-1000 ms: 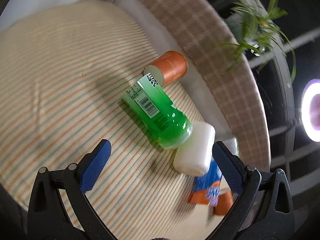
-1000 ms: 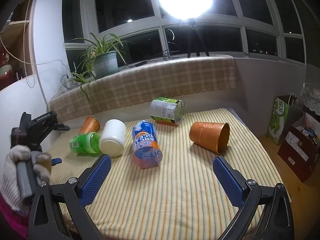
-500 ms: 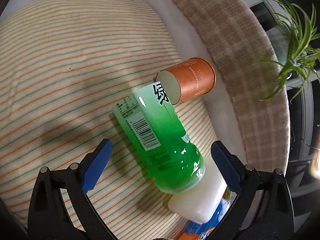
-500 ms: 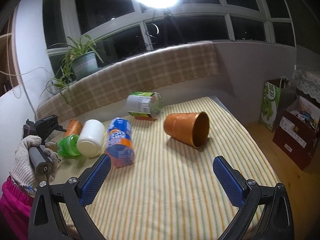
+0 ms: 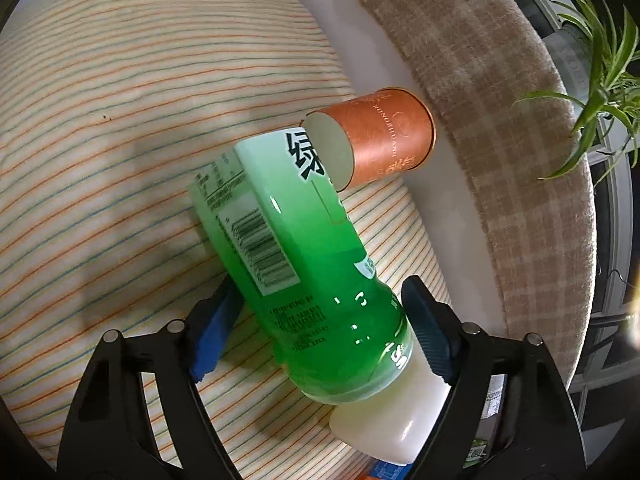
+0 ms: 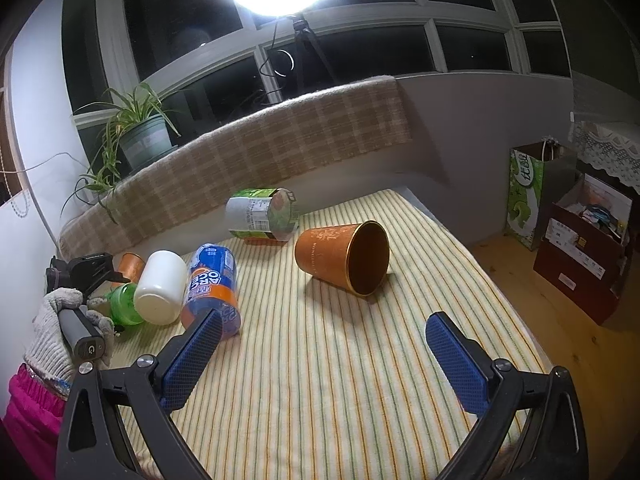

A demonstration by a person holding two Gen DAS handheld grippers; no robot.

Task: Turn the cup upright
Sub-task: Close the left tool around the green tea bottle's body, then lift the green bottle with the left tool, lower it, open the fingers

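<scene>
At the far left, a hand in a grey knitted glove (image 6: 60,328) held the left hand-held gripper (image 5: 320,340). Its blue pads stood on either side of a shiny green plastic bottle (image 5: 296,264) lying on its side on the table with the striped cloth (image 5: 120,120). The left pad was right against the bottle. I could not tell if the right pad touched it, so I could not tell if the bottle was squeezed or not. Just behind the bottle lay a small orange paper cup (image 5: 380,136) on its side, its flat white bottom touching the bottle. A white round jar (image 6: 160,288) lay next to the green bottle's end. Beside that lay a blue and orange can (image 6: 212,288), tipped over too.

Further right, near the back, a green and white can (image 6: 264,216) lay on its side. Near the middle of the table was the big orange cup with a gold rim (image 6: 344,256). It lay on its side with its dark mouth facing the front right. The right hand-held gripper (image 6: 324,364) hung above the cloth with its jaws wide apart and nothing between them, well apart from the big cup. A potted green plant (image 6: 140,140) stood on the checked window ledge (image 6: 280,144).
</scene>
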